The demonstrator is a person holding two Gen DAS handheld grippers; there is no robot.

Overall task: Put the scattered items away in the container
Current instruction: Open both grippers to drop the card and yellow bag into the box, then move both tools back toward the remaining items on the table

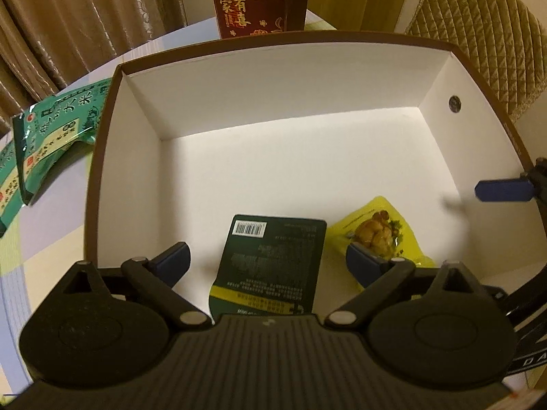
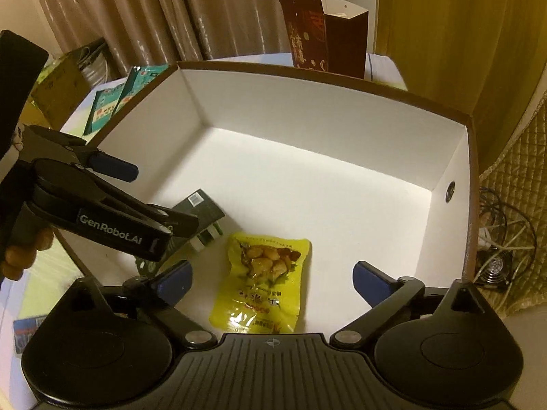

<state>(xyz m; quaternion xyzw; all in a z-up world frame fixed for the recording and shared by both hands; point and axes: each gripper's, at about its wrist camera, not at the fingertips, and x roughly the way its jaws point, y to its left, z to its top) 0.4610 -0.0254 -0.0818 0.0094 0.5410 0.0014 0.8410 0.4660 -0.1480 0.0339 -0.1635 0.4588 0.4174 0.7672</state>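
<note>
A large open box (image 1: 307, 75) with white inside and brown rim fills both views (image 2: 324, 109). On its floor lie a dark green packet (image 1: 273, 259) with a barcode and a yellow snack packet (image 1: 379, 232). My left gripper (image 1: 268, 264) is open above the dark packet, holding nothing. My right gripper (image 2: 273, 276) is open above the yellow packet (image 2: 263, 280), holding nothing. The dark packet (image 2: 201, 212) is partly hidden behind the left gripper in the right wrist view. Green packets (image 1: 51, 136) lie on the table left of the box (image 2: 119, 99).
A tall dark red gift bag (image 1: 256, 0) stands behind the box (image 2: 321, 34). A quilted chair back (image 1: 478, 34) is at the right. Cables and a small fan (image 2: 495, 239) lie right of the box. Curtains hang behind. A blue item (image 2: 27, 335) lies at the table's left.
</note>
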